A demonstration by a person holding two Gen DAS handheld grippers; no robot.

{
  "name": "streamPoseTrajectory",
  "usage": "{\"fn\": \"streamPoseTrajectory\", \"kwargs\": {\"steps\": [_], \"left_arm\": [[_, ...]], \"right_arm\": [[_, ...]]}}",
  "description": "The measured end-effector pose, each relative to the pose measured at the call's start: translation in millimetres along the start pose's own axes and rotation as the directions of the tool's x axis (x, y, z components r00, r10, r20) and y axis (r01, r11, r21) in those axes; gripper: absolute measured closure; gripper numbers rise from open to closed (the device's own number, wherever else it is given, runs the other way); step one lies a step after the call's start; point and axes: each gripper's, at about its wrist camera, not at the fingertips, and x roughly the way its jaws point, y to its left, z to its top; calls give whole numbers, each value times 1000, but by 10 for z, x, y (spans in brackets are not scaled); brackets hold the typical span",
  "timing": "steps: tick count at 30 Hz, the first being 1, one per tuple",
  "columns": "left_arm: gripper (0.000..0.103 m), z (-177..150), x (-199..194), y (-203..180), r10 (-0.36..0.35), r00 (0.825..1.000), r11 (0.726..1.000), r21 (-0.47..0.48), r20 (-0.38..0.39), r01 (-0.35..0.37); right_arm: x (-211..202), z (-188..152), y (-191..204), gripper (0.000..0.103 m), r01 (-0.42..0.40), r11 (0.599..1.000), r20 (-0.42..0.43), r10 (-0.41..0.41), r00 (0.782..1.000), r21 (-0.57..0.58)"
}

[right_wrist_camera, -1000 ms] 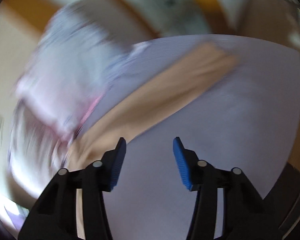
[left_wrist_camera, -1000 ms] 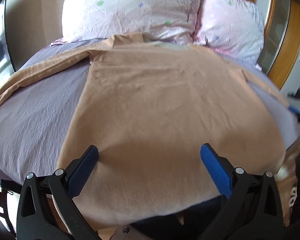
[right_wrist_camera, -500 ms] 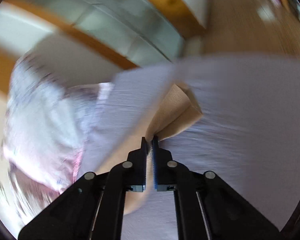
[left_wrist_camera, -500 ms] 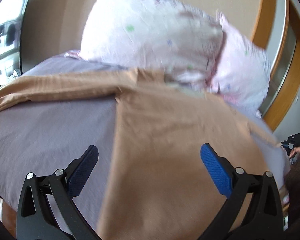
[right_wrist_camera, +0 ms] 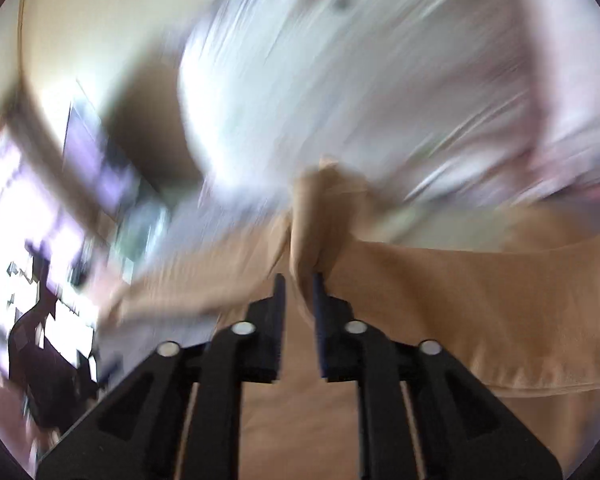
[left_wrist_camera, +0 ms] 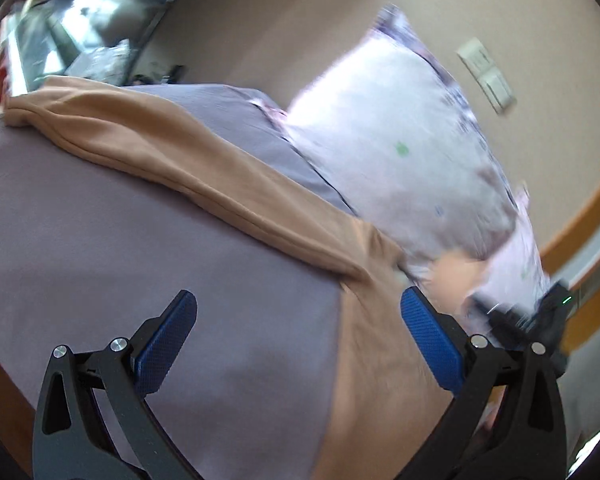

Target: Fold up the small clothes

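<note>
We see a bed covered in a grey-lilac sheet [left_wrist_camera: 148, 240] filling most of the left wrist view, with a beige wall [left_wrist_camera: 300, 32] behind it. Across the sheet lies the tan long-sleeved top [left_wrist_camera: 380, 360], its body running down the right half of that view and one sleeve [left_wrist_camera: 148, 140] stretched flat toward the upper left, ending near the bed's far edge. Against the wall leans a white pillow [left_wrist_camera: 400, 152] with small green and blue prints (too blurred for us to make out their shapes), its lower edge meeting the top's collar area. A pale switch plate [left_wrist_camera: 488, 76] sits on the wall; we can read no lettering on it or anywhere else.

Our left gripper [left_wrist_camera: 298, 336] hangs over the sheet and the top's side edge with its blue pads wide apart, holding nothing. Our right gripper [right_wrist_camera: 299, 292] is pinched on a bunched fold of the tan top [right_wrist_camera: 320, 220], lifted in front of the pillow [right_wrist_camera: 360, 60]; the view is heavily smeared. In the left wrist view that gripper's black body [left_wrist_camera: 528, 316] shows at the right edge.
</note>
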Motion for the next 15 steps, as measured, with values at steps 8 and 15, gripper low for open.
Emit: {"fn": "streamPoseTrajectory", "kwargs": {"steps": [8, 15], "left_arm": [[5, 626, -44, 742, 97, 995, 967, -235, 2, -94], [26, 865, -36, 1085, 154, 988, 896, -418, -19, -147]], "right_arm": [[-222, -360, 151, 33, 35, 996, 80, -28, 996, -84], [-669, -541, -125, 27, -20, 999, 84, 17, 996, 42]]}}
